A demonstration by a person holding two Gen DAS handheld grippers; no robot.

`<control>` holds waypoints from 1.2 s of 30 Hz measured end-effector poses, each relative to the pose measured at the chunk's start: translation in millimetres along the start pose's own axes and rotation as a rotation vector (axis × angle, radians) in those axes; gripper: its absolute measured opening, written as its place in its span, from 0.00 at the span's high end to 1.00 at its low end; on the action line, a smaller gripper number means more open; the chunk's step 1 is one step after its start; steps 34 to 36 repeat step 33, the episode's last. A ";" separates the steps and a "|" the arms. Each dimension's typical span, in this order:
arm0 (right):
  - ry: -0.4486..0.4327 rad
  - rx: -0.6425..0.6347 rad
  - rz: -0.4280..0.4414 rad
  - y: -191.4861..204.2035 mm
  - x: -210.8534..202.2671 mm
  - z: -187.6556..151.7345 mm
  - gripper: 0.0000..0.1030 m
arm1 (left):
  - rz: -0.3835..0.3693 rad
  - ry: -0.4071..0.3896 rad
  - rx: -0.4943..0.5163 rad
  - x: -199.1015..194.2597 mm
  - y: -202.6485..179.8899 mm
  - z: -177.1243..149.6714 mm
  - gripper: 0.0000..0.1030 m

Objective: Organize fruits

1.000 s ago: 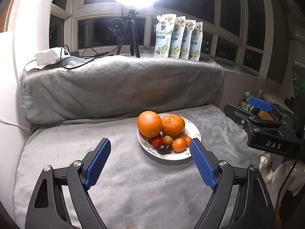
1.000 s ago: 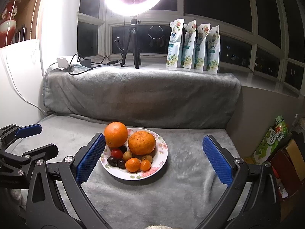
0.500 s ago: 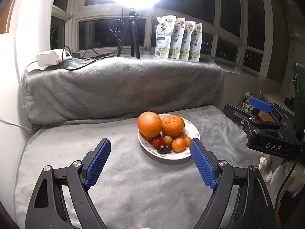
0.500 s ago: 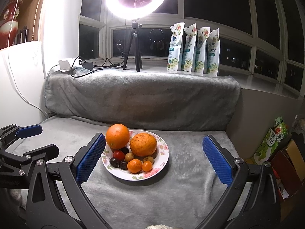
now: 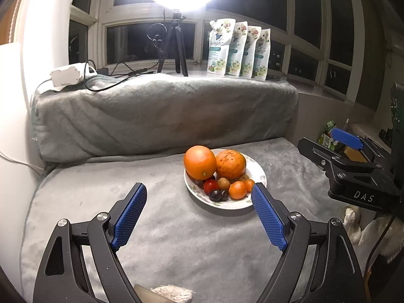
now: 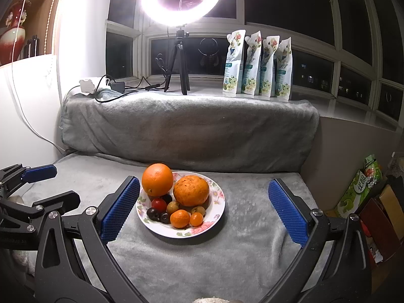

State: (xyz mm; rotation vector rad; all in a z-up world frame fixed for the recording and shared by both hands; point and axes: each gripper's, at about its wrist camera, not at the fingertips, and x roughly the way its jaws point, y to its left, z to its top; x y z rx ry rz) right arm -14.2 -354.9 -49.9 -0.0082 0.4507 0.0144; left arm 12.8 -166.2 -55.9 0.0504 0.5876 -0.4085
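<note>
While both claws are hanging wide open and empty, the plate [image 6: 219, 212] of fruits is sitting center-left in the right claw [image 6: 204, 210] view, nearer than the left claw [image 5: 199, 217].

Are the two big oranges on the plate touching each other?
Touching: in the left wrist view the smooth orange overlaps the rough orange with no gap.

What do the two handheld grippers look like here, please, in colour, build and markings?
Both match: the left gripper and right gripper have matte black frames with triangular cut-outs and silver screw heads. Each finger carries a long blue pad with a fine grid texture. White letters "DAS" mark the right gripper's body in the left wrist view. No sleeve is clearly visible.
</note>
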 end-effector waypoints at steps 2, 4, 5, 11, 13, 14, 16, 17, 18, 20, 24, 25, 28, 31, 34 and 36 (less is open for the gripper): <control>0.000 0.001 0.001 0.0 0.0 -0.3 0.00 | 0.000 0.000 -0.005 1.2 0.1 -0.6 0.17; -0.001 -0.001 0.001 1.0 0.1 -0.2 0.00 | -0.001 0.002 -0.010 1.3 1.2 -0.1 0.17; 0.000 0.000 0.001 0.1 0.5 -0.1 0.00 | -0.002 0.002 -0.012 1.3 1.4 -0.2 0.17; 0.001 0.000 0.001 0.4 0.2 -0.4 0.00 | 0.005 -0.001 -0.012 1.4 1.5 -0.6 0.17; 0.003 -0.003 0.004 1.4 0.8 0.0 0.00 | 0.005 -0.002 -0.012 1.7 2.1 -0.4 0.17; 0.003 -0.003 0.005 1.4 1.2 0.0 0.00 | 0.005 -0.002 -0.012 1.4 1.8 -0.8 0.17; 0.004 -0.006 0.005 2.1 1.6 -0.1 0.00 | 0.008 -0.003 -0.012 1.8 2.1 -0.5 0.17; 0.004 -0.005 0.004 2.1 1.7 -0.2 0.00 | 0.009 -0.004 -0.011 1.7 1.9 -0.6 0.17; 0.004 -0.004 0.004 2.1 1.8 -0.2 0.00 | 0.008 -0.004 -0.011 1.5 1.8 -0.8 0.17; 0.005 -0.004 0.005 2.7 1.4 -0.4 0.00 | 0.011 -0.007 -0.011 1.2 1.9 -0.7 0.17; 0.005 -0.004 0.005 3.1 1.3 -0.6 0.00 | 0.023 -0.031 0.001 -1.7 0.6 -0.6 0.17; 0.005 -0.004 0.005 2.6 1.4 -0.6 0.00 | 0.022 -0.035 0.002 -2.2 0.7 -0.2 0.17; 0.009 -0.006 0.008 1.7 5.1 -0.8 0.00 | 0.021 -0.032 0.003 -1.5 0.6 0.1 0.17; 0.011 -0.004 0.009 1.1 7.4 -1.5 0.00 | 0.020 -0.024 0.000 -0.1 1.7 -0.5 0.17; 0.015 -0.003 0.009 -0.7 10.7 -3.6 0.00 | 0.022 -0.023 -0.002 -0.1 1.8 -1.5 0.17; 0.015 -0.003 0.009 -0.7 10.7 -3.6 0.00 | 0.022 -0.023 -0.002 -0.1 1.8 -1.5 0.17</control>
